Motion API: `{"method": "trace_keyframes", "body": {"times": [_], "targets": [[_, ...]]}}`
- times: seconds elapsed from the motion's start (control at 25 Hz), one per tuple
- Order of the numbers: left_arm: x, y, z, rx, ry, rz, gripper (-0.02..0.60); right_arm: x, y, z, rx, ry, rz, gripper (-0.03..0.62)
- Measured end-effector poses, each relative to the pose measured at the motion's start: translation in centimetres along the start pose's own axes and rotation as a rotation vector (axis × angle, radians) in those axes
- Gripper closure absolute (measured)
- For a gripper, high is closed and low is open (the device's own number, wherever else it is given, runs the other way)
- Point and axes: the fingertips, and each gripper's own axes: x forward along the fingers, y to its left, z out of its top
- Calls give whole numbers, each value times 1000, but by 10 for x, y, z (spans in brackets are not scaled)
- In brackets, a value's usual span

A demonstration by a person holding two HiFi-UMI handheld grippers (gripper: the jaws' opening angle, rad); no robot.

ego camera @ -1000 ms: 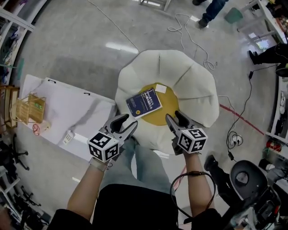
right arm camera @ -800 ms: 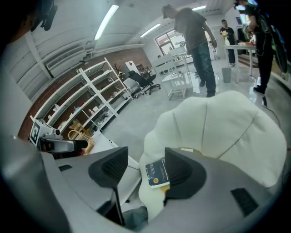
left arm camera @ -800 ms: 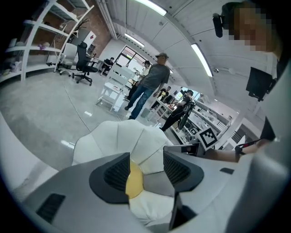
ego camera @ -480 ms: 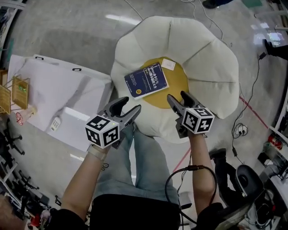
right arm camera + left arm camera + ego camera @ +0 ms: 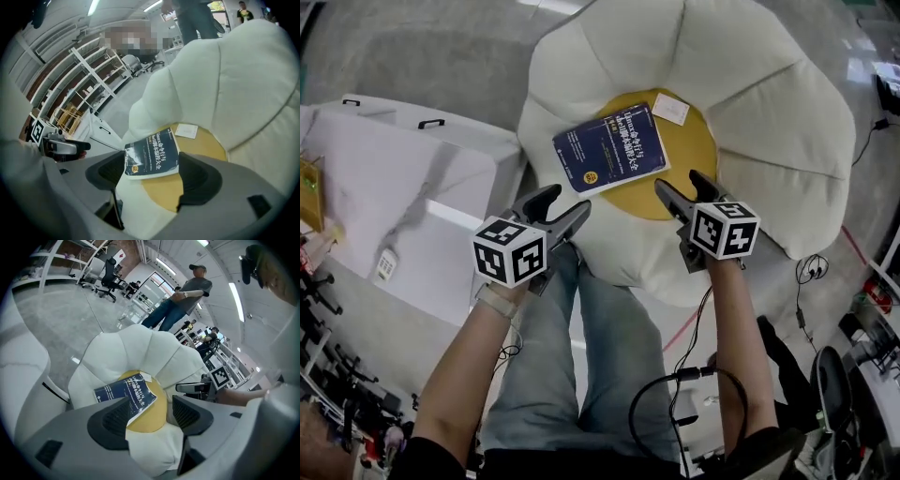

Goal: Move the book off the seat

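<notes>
1. We held both grippers above the near rim of the seat (image 5: 769, 103), a white flower-shaped cushion with a yellow disc (image 5: 689, 155) at its middle.
2. The book (image 5: 610, 148) lay flat, dark blue cover up, on the left part of the yellow disc. Its left end overhung the disc onto the white padding.
3. A small white card (image 5: 670, 110) lay on the far part of the disc, just beside the book's far corner.
4. Our left gripper (image 5: 565, 202) hung to the near left of the disc. Its jaws had just been opening and stood wide apart, released – nothing between the pads, the book ahead of them and untouched.
5. Our right gripper (image 5: 680, 181) reached over the disc's near edge. Its jaws had also just been opening and gaped wide, holding nothing.
6. A white table (image 5: 384, 178) stood well to the left of the disc, past the cushion.
7. Beyond the disc's far side, a person (image 5: 183, 301) stood on the grey floor.
</notes>
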Motion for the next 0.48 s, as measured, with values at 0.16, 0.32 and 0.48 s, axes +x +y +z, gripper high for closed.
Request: {"method": "trace_keyframes", "body": {"times": [0.16,0.32,0.48], "targets": [[30,29,-14,-17,25,-1,306,35,-20,-21,-33,50,-24,245],[53,56,-33,-31,47,7,296,65,-38,-34,-41,71,-37,239],[71,86,-48,-46,61,32,285,96,-54,-42,-31,92,-33,237]]}}
